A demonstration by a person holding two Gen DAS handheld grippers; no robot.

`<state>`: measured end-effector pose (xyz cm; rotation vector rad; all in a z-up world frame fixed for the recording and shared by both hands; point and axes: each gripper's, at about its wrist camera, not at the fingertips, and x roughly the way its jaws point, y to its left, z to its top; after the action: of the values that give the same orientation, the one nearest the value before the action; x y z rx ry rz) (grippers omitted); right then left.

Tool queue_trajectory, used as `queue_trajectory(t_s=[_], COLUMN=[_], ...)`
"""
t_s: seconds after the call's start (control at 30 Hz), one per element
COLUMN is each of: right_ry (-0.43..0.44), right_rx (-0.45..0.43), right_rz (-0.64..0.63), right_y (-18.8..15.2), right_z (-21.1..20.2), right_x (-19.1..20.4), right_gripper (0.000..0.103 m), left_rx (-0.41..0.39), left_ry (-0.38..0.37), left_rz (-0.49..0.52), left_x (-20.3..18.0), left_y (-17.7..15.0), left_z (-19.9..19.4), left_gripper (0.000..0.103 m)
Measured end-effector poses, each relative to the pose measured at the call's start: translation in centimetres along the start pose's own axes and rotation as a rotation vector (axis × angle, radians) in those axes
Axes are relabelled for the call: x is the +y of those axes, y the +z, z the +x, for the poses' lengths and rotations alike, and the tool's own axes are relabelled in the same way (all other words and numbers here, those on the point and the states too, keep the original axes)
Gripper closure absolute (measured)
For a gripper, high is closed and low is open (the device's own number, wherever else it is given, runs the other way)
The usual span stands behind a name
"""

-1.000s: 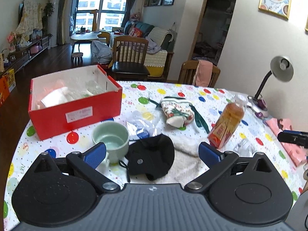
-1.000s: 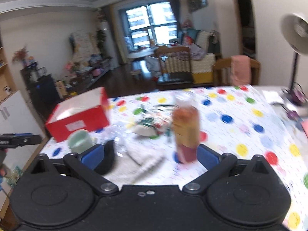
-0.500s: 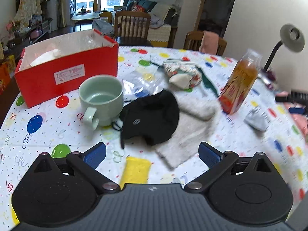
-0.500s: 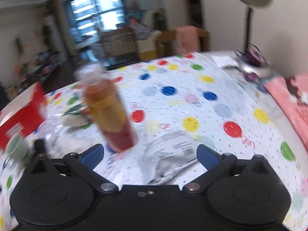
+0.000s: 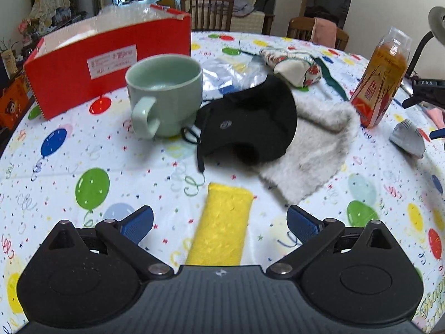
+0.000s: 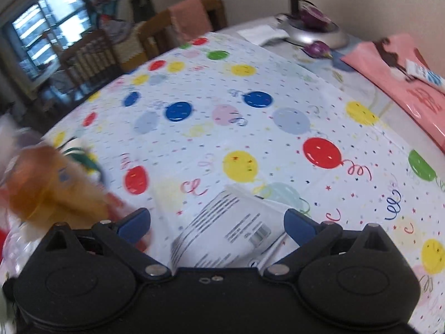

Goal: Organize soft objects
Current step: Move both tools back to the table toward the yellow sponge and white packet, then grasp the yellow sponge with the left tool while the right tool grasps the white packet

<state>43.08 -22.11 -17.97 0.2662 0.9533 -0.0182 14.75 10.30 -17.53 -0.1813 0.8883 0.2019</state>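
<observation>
In the left wrist view a yellow sponge cloth (image 5: 219, 228) lies on the balloon-print tablecloth between the fingers of my open left gripper (image 5: 219, 222). Beyond it a black cap (image 5: 250, 119) lies partly on a grey fuzzy cloth (image 5: 314, 150), and a floral pouch (image 5: 292, 66) lies farther back. In the right wrist view my right gripper (image 6: 217, 222) is open over a white printed packet (image 6: 222, 231), which also shows in the left wrist view (image 5: 407, 137). A pink cloth (image 6: 403, 83) lies at the far right.
A red open box (image 5: 111, 58) stands at the back left, with a pale green mug (image 5: 164, 94) in front of it. An amber drink bottle (image 5: 381, 78) stands at the right, blurred in the right wrist view (image 6: 50, 189). A lamp base (image 6: 311, 33) sits at the far edge. Chairs stand behind the table.
My left gripper has drawn back and lowered, so the yellow sponge cloth now lies between its fingers. My right gripper has swung right and down over the white packet.
</observation>
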Motion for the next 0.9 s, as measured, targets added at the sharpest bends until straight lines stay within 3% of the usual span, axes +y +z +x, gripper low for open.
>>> queue_trajectory(t_s=[0.3, 0.43, 0.5, 0.67, 0.83, 0.9], right_ry=[-0.117, -0.124, -0.124, -0.113, -0.1, -0.082], right_rx=[0.068, 0.093, 0.101, 0.096, 0.087, 0.083], right_rz=[0.108, 0.095, 0.083, 0.059, 0.02, 0.001], right_y=[-0.1, -0.3, -0.3, -0.4, -0.6, -0.7], right_z=[2.5, 2.7, 2.7, 2.5, 2.1, 1.9], right_x=[-0.4, 0.1, 0.3, 0.6, 0.9, 1.0], right_gripper=[0.002, 0.012, 0.013, 0.019, 0.026, 0.032], left_rx=[0.051, 0.048, 0.042, 0.027, 0.024, 0.026], left_ry=[0.006, 0.017, 0.029, 0.058, 0.052, 0.054], left_rz=[-0.018, 0.001, 0.012, 0.054, 0.091, 0.097], left_x=[0.3, 0.3, 0.1, -0.4, -1.4, -1.6], left_y=[-1.0, -1.1, -1.1, -1.0, -1.0, -1.0], left_z=[1.6, 1.6, 1.6, 1.3, 1.0, 1.0], left_gripper=[0.001, 0.003, 0.008, 0.039, 0.061, 0.061])
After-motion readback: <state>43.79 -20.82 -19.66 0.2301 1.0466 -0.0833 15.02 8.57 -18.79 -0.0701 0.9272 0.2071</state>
